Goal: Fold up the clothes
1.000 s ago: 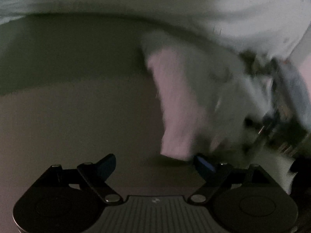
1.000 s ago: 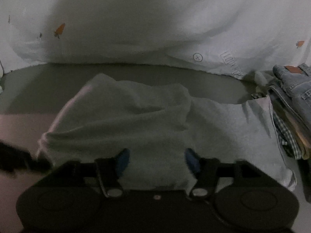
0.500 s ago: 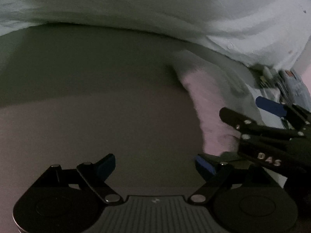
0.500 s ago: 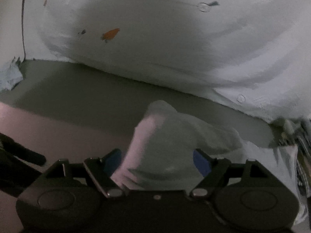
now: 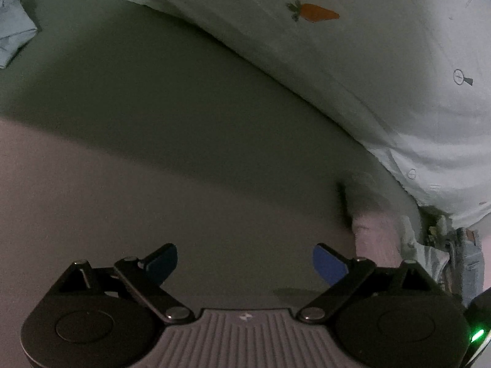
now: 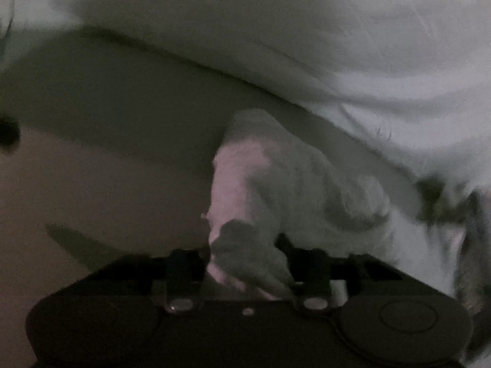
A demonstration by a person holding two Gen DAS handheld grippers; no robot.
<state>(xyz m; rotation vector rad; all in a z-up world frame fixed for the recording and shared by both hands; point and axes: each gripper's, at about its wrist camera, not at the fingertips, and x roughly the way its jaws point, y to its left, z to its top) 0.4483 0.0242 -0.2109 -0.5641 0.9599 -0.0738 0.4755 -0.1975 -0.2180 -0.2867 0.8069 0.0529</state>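
Note:
A white fleecy cloth (image 6: 291, 184) lies bunched on the grey surface (image 6: 107, 168) in the right wrist view. Its near end rises between the fingers of my right gripper (image 6: 245, 254), which looks shut on it; the cloth hides the pads. The picture is dim and blurred. In the left wrist view the same cloth (image 5: 377, 233) shows only as a small piece at the right. My left gripper (image 5: 245, 260) hovers over the bare surface to the left of it, open, with nothing between its blue pads (image 5: 328, 263).
A white sheet printed with carrots (image 5: 368, 61) runs along the far side. Folded jeans (image 5: 469, 257) and other clothes lie at the right edge. A pale blue cloth (image 5: 12, 40) sits at the far left. The other gripper's dark tip (image 6: 7, 135) shows at the left edge.
My left gripper has swung left, away from the cloth, and stays open. My right gripper has closed in on the cloth's near end, which now bunches between its fingers.

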